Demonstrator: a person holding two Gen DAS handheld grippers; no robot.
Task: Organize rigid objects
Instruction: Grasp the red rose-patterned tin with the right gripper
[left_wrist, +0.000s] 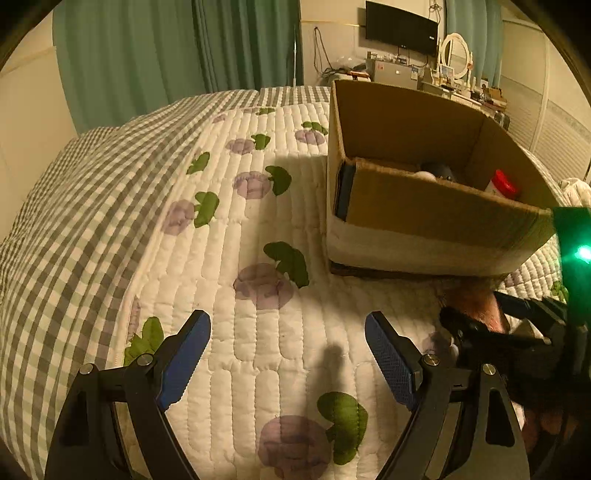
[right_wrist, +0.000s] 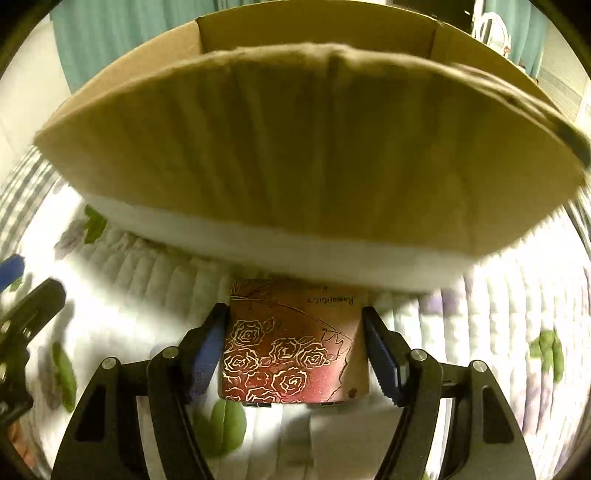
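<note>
The left claw (left_wrist: 288, 354) is seen spread wide w/ nothing between its blue pads (left_wrist: 391, 365), hovering over the quilted bedspread (left_wrist: 236, 229) (purple flower & green leaf print, grey-check border). The cardboard box (left_wrist: 436, 218) is set on the bed, ahead & to the right of the left claw, well apart from it. Inside the box a red-lidded jar (left_wrist: 504, 184) is seen near the right wall, plus a dark rounded item & a white one near the front wall; what those are can't be told. A dark flat thing is tucked against the box's left front corner.

The right claw (right_wrist: 293, 350) is clenched on a rose-printed box (right_wrist: 291, 343), dark red w/ pale line-drawn roses & upside-down lettering, both blue pads (right_wrist: 208, 350) touching its sides. It is held just above the bedspread, its far end right by the lower front wall of the cardboard box, outside it. Right-wrist view is motion-blurred at the edges. The left claw's tip shows at that view's left edge.

Background in left view: teal curtains (left_wrist: 155, 55), wall TV (left_wrist: 400, 26), oval mirror (left_wrist: 458, 53) on a cluttered dresser.
</note>
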